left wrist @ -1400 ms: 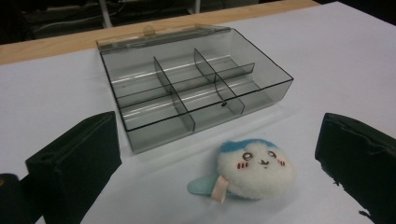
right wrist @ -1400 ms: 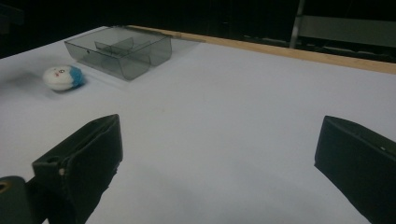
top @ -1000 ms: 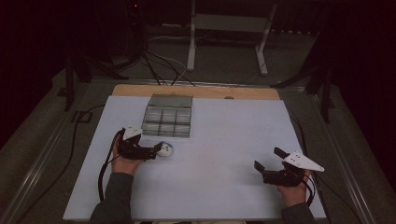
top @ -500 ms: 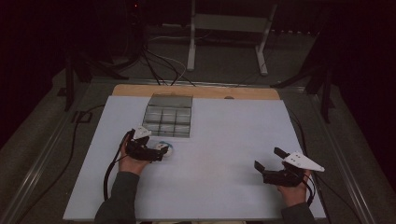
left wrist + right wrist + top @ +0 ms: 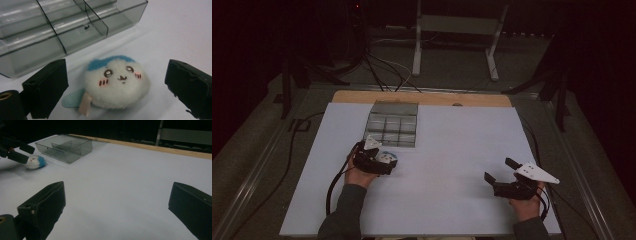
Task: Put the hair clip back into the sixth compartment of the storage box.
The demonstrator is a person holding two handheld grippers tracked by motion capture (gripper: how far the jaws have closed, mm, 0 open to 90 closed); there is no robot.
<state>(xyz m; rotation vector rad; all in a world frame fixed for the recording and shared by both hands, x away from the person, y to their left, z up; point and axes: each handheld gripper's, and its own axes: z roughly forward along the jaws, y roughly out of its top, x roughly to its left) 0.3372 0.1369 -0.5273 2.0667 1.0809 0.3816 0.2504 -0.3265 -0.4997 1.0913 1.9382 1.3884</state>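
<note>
Organizer (image 5: 62,30) just behind plush toy (image 5: 117,82) between spread left tool (image 5: 116,90) jaws

Round white and blue plush toy (image 5: 117,83): soft fuzzy cloth
Grey clear divided box (image 5: 62,27): glossy smooth plastic
White table top (image 5: 452,165): matt, smooth

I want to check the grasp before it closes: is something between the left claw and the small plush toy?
Nothing visible. The left claw is open, its jaws on either side of the plush toy, with bare table in both gaps. The clear tray lies beyond the toy.
</note>
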